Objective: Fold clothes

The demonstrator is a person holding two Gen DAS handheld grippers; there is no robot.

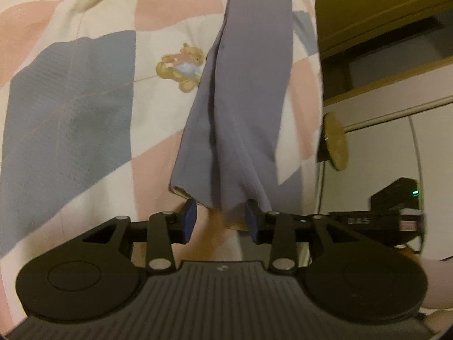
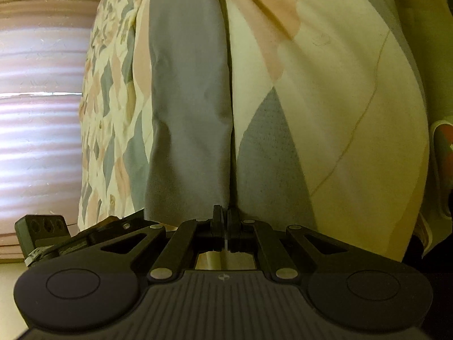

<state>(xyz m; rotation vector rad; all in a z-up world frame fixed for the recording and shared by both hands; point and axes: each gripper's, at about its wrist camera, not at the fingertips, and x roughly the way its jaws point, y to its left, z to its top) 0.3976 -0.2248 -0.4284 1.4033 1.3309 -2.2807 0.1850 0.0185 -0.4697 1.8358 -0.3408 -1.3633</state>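
A long grey-lilac garment [image 1: 240, 99] lies stretched over a bedspread [image 1: 70, 85] of pink, grey and cream checks with a teddy bear print [image 1: 181, 66]. My left gripper [image 1: 220, 215] is open at the garment's near hem. The cloth's edge hangs over the gap between the blue pads [image 1: 189, 215], which do not press on it. In the right wrist view the same garment [image 2: 187, 99] runs as a folded strip straight down into my right gripper [image 2: 225, 212]. Its jaws are shut, with the fold's edge pinched between them.
The bedspread [image 2: 325, 85] fills most of both views. Wooden furniture [image 1: 382, 14] and a round wooden knob [image 1: 335, 144] stand right of the bed edge. A pale striped curtain [image 2: 36, 113] is at the left. Black gear [image 1: 393, 204] sits beside the left gripper.
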